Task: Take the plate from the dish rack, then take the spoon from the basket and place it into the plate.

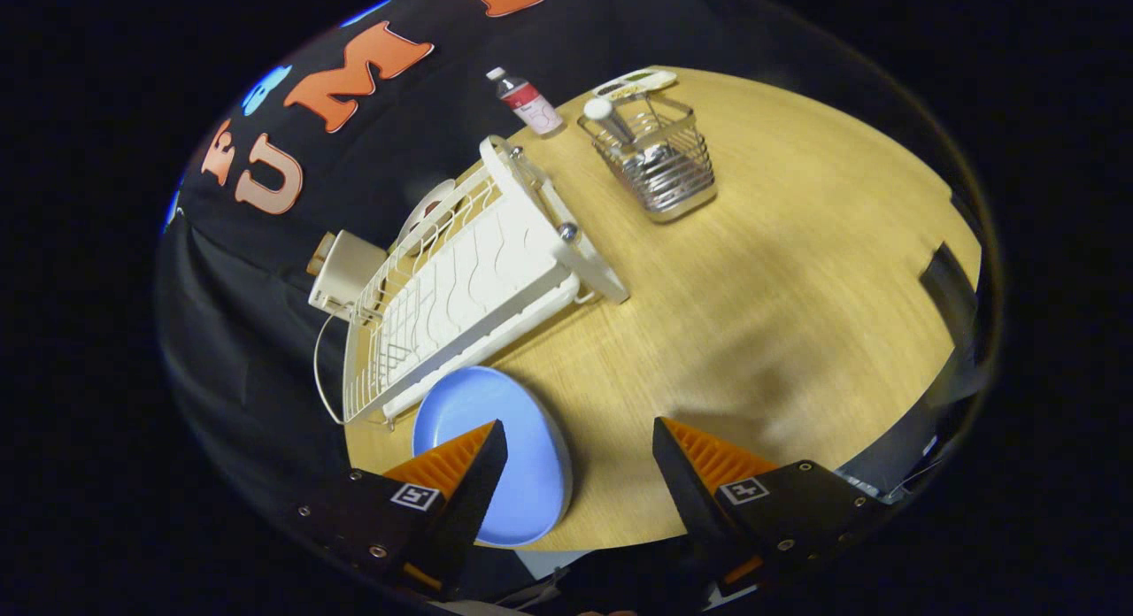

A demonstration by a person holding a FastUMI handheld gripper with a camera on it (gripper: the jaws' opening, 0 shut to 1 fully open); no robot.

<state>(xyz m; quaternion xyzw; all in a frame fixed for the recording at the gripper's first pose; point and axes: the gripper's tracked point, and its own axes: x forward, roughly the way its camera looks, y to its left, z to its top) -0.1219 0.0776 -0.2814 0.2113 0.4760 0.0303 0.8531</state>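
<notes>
The gripper (pixel 580 448) was wide open, holding nothing. The blue plate (pixel 522 439) lay on the table (pixel 797 271) by one finger. The spoon (pixel 611 120) stood far ahead in the wire basket (pixel 659 160).

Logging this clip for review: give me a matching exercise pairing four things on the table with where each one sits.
Things:
1. blue plate
2. spoon
3. small bottle
4. dish rack

Places:
A. standing in the wire basket
B. flat on the wooden table, under one finger of the open claw
C. between the plate and the bottle, along the table's edge by the black cloth
D. upright at the far end of the rack, beside the basket

Pairs: 1-B, 2-A, 3-D, 4-C
</notes>
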